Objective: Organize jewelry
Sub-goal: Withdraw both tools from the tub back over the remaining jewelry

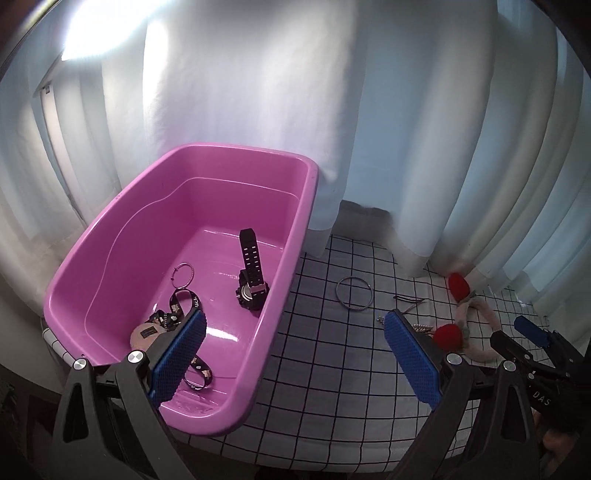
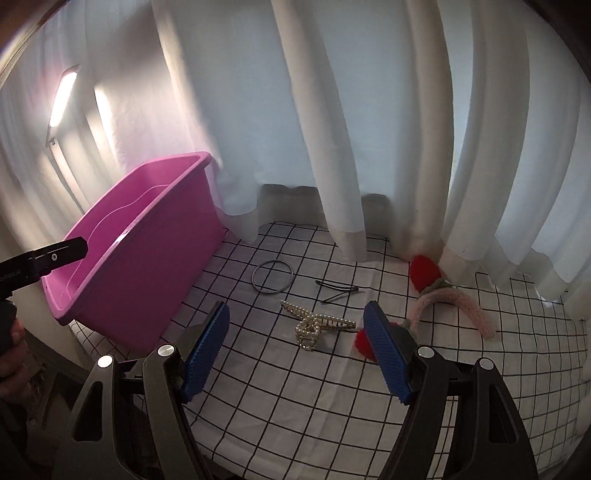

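Lighting: cool and dim overall. Source: bright lamp at upper left, blown out to white in the left view, a sharper strip in the right. Glare: wet-looking sheen on the pink tub floor. Shadows: soft, under the curtain hems. Distortion: strong fisheye bending of the checked cloth; dark corners. Blur: slight smear at the edges.

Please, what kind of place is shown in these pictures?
Probably a room in a home: white curtains hang behind a surface covered with a checked cloth, where a pink tub collects jewelry and hair accessories.
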